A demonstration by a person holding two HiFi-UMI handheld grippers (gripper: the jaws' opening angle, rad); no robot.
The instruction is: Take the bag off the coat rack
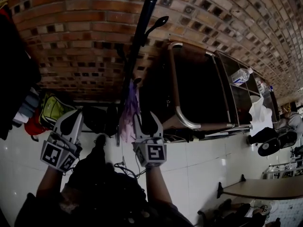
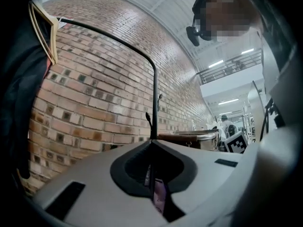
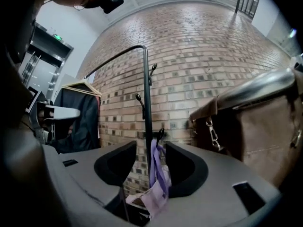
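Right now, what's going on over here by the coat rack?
A person holds a gripper in each hand at the coat rack. The right gripper has its jaws open around the purple bag, which hangs from a low hook. The left gripper is shut, off to the side.

The coat rack (image 1: 143, 27) is glossy black metal. Behind it is a rough, matt brick wall (image 1: 71, 32), on it a soft lilac cloth bag (image 1: 128, 115), and below it a glossy white tiled floor (image 1: 203, 164).
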